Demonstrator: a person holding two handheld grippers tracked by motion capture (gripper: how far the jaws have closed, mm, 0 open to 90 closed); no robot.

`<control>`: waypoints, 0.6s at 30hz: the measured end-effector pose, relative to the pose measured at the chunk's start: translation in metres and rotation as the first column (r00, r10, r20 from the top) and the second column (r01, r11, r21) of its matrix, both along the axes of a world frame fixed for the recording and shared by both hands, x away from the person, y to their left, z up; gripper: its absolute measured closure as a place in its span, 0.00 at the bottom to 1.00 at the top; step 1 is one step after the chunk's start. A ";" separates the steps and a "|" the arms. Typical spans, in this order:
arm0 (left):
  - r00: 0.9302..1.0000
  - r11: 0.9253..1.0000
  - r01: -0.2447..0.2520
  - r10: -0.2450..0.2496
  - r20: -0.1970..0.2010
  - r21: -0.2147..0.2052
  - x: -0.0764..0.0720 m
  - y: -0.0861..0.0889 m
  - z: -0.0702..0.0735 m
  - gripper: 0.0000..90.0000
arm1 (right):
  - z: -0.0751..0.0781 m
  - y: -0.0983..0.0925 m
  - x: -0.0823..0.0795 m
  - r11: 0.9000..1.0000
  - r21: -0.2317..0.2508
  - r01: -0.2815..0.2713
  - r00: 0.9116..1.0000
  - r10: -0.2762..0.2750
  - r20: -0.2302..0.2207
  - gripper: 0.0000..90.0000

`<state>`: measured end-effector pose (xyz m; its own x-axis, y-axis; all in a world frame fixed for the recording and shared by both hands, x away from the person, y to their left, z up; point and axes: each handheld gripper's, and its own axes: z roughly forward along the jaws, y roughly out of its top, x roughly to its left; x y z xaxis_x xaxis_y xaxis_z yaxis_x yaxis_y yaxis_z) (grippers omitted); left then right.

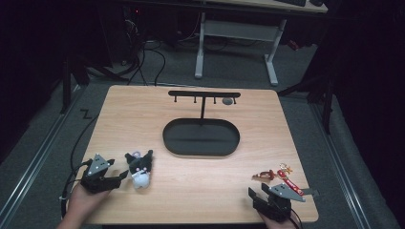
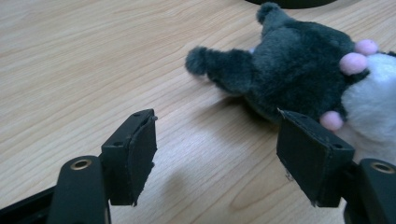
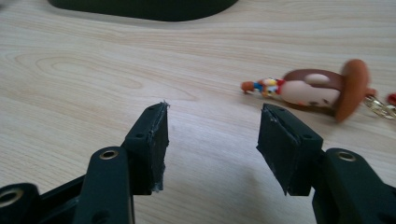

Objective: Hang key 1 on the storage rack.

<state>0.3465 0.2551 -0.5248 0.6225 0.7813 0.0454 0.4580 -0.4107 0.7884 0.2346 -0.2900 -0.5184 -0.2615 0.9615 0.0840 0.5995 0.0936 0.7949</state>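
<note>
A dark grey and white plush toy point(image 1: 140, 168) with pink spots lies near the table's front left; in the left gripper view the plush toy point(image 2: 299, 74) sits just past the right jaw. My left gripper point(image 1: 122, 175) rests open beside it, nothing between its jaws point(image 2: 217, 156). At the front right lies a small brown figure keychain point(image 1: 265, 175) with a red strap point(image 1: 290, 184). My right gripper point(image 1: 254, 195) stands open just in front of it, and the keychain figure point(image 3: 322, 89) lies ahead to the right of its jaws point(image 3: 212, 149).
A black oval tray base point(image 1: 200, 137) with an upright hanger stand point(image 1: 204, 95) carrying small hooks stands at the table's middle back. A small grey object point(image 1: 228, 101) hangs from one hook. Table edges lie close to both grippers.
</note>
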 end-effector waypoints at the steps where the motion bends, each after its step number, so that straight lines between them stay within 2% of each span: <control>1: 1.000 1.000 0.000 0.000 0.000 0.000 0.000 0.000 0.000 0.32 | 0.000 -0.002 -0.001 1.000 0.004 0.008 1.000 -0.008 -0.002 0.48; 13: 1.000 1.000 -0.007 0.007 0.008 -0.017 0.002 0.002 0.003 0.32 | 0.000 -0.005 -0.001 0.999 0.016 0.028 1.000 -0.028 -0.008 0.48; 18: 1.000 1.000 0.003 -0.003 0.007 -0.008 0.004 -0.002 0.002 0.32 | 0.002 -0.011 -0.006 0.998 0.030 0.049 0.999 -0.048 -0.010 0.56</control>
